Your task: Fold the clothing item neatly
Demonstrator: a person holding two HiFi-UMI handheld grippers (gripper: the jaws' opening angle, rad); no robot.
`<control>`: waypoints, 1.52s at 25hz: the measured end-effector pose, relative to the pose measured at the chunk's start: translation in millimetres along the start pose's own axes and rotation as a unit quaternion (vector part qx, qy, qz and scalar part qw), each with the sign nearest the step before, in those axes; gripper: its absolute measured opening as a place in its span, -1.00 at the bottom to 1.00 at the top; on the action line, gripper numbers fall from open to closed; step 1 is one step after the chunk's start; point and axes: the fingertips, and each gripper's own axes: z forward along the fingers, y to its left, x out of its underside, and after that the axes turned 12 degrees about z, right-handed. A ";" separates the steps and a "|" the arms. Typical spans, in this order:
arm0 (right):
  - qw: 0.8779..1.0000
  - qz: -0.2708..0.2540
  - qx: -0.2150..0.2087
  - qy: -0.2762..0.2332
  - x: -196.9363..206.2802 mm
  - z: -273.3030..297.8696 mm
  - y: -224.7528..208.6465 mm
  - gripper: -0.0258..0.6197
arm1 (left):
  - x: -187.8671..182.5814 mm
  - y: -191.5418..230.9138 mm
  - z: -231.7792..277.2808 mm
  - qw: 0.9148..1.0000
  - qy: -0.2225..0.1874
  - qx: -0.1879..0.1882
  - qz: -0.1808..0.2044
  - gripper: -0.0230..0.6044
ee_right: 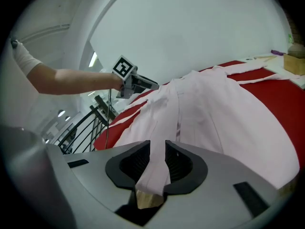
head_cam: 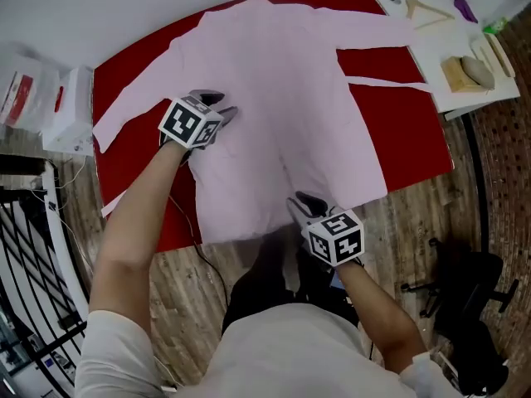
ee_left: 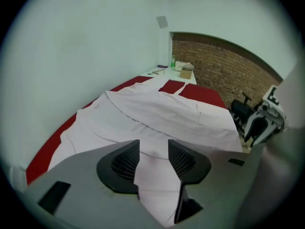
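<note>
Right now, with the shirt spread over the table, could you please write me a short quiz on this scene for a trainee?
1. True or false: the pink shirt lies on a red cover.
2. What runs between the jaws of the right gripper? A) a fold of the shirt B) the red cover C) nothing
3. Fill in: the jaws of the left gripper stand ___ (apart / together).
Key: 1 true; 2 A; 3 apart.
</note>
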 end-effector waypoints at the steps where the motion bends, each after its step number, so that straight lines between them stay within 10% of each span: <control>1: 1.000 0.004 0.007 -0.001 -0.7 6.3 -0.6 -0.66 | -0.8 6.2 9.0 1.000 -0.001 0.005 -0.020 -0.39; 5: 0.999 0.015 0.039 0.009 2.8 31.4 -5.6 -0.62 | 6.0 19.9 44.7 0.995 0.007 0.014 -0.100 -0.37; 15: 0.989 0.038 0.130 0.059 31.6 61.4 -32.0 -0.60 | 19.1 22.9 90.2 0.988 0.057 0.022 -0.139 -0.35; 26: 0.995 0.014 0.093 0.025 14.1 42.0 -20.2 -0.86 | 10.2 33.9 106.9 0.978 0.050 0.032 -0.199 -0.33; 38: 0.993 -0.092 0.062 -0.035 -17.8 17.7 18.4 -0.86 | 12.4 86.8 120.0 0.968 0.095 -0.049 -0.226 -0.24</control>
